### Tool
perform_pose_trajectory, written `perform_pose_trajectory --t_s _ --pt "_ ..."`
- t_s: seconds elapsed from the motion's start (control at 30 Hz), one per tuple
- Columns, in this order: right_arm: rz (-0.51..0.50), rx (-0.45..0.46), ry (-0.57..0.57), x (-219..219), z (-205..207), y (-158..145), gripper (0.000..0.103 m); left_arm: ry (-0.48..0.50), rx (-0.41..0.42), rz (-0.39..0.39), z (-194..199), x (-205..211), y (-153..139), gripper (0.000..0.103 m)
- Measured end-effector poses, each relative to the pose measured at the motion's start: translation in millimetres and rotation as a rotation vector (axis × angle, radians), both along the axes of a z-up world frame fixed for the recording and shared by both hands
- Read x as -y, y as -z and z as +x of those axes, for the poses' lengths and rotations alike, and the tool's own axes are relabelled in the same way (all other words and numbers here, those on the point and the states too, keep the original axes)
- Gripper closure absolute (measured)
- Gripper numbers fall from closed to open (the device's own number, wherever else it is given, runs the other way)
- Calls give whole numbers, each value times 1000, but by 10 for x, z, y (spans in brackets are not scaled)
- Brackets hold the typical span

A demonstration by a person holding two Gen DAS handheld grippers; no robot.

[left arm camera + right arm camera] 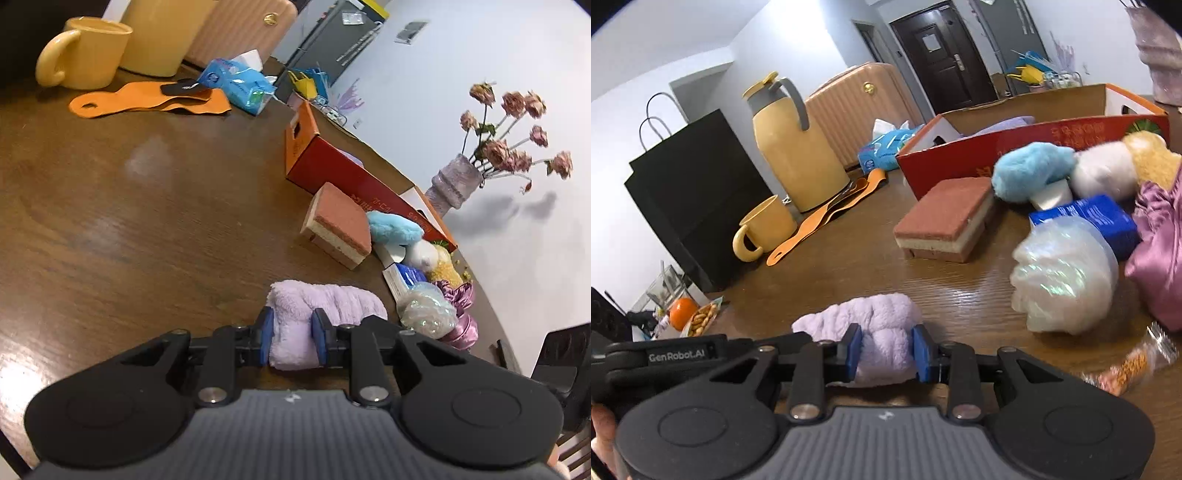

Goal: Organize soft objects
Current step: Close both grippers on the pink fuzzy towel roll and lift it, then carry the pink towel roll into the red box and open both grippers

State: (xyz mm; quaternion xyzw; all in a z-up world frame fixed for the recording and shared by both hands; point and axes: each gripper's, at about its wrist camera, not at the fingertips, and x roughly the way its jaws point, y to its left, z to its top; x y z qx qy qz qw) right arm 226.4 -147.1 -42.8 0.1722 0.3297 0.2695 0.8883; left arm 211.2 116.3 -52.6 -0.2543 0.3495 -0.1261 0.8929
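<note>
Both grippers are on the same thing here: the lilac towel (325, 306), a rolled fluffy bundle lying on the wooden tabletop (147, 206). The left gripper (293, 339) has its blue-padded fingers (266, 332) pinching one end of the roll, the plush bulging out between the pads. In the right wrist view the right gripper (885, 352) does likewise, its fingers (921, 352) squeezing the towel (871, 321) at the other end (the left unit's black body shows at the lower left edge of that view).

Beyond the towel sits the sponge (945, 221), a brick-red block with a cream layer through its middle, lying flat just in front of the red cardboard box (1034, 138). The box is open at the top, with something lilac showing inside. Leaning against the box's front wall are a blue plush toy (1030, 170) and a white one (1104, 173) touching it, with a yellow fluffy thing (1152, 155) beside that. Nearer the camera: an iridescent mesh pouf (1063, 277), a blue packet (1097, 218) behind it, and pink satin fabric (1160, 251) at the right edge.

Off to the left stand a yellow mug (764, 229), a yellow jug (794, 147) and orange cut-out strips (827, 218).
</note>
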Motion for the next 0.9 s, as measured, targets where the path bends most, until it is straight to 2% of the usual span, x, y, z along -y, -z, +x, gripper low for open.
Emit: perform_pose_trajectory --t_s 0.07,0.13,0.23,0.33,0.43,0.57,0.63,0.67,0.8,0.9 --pt "-3 -3 3 -1 26 19 74 6 7 15 11 29 -16 80" --pt "3 -10 5 1 53 23 78 8 7 16 23 37 -31 81" --pt "1 5 2 9 22 -40 85 41 52 -22 13 45 -155 86" --pt "38 69 -28 70 -39 -267 85 68 139 -27 100 102 -428 87" --pt "89 160 2 261 32 -609 85 120 199 -60 463 204 -776 88" --pt "81 248 83 664 531 -1084 85 229 248 -35 1338 598 -1293 88" --pt "36 266 123 855 922 -1269 85 268 228 1 1881 884 -1429 88" --pt "11 266 146 947 1145 -1335 85 271 191 -1 2174 1034 -1447 89" --pt "-83 172 252 1305 2200 -1383 85 285 96 27 3214 1626 -1208 89" --pt "-177 72 313 1456 2932 -1162 85 247 -13 56 3759 1957 -856 89"
